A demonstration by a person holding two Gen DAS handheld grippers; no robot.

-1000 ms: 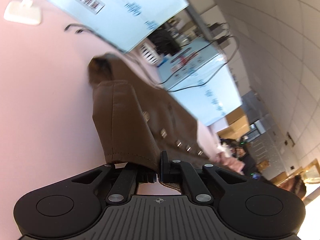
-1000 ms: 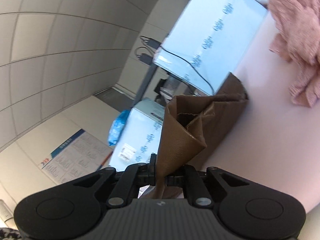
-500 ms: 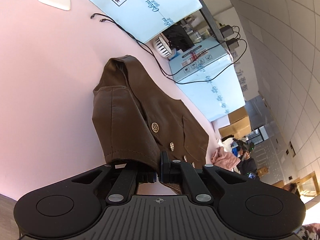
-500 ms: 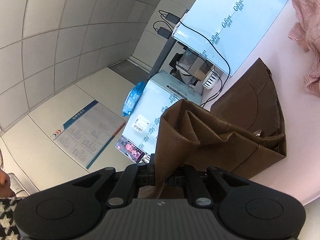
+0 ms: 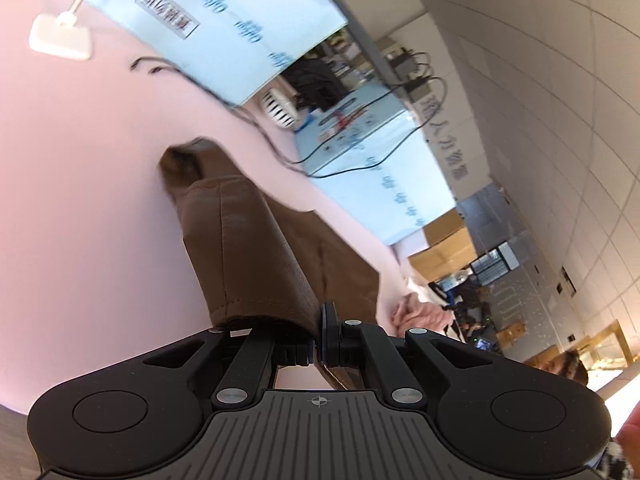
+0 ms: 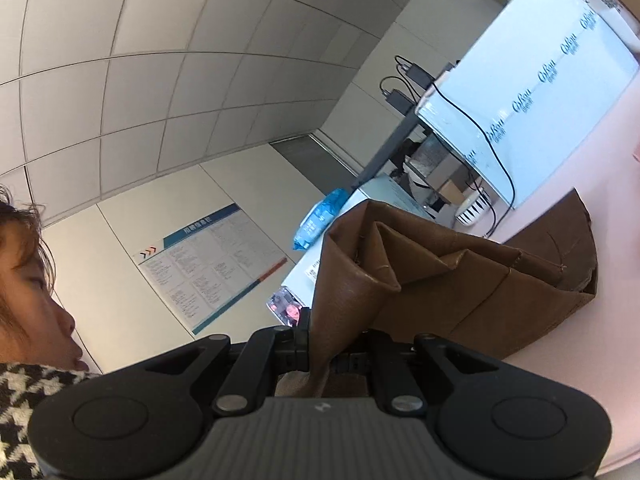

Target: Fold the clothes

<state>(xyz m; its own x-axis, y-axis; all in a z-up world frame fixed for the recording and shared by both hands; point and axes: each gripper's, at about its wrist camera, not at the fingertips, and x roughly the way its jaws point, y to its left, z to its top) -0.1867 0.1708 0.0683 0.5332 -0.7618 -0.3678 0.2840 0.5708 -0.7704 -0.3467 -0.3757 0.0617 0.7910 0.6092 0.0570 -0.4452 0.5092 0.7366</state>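
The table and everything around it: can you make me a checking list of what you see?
Surface: pink table, mostly bare near the garment.
Job's things: brown vest, far end on the table, near edges lifted.
Clutter: pink knitted garment; white stand base; pale blue boxes; blue wipes packet.
Grippers: left tool shut on the vest hem; right tool shut on bunched vest fabric.
Cables: black cables trail over the boxes and onto the table.
Surroundings: tiled ceiling, wall poster, a person's houndstooth sleeve.
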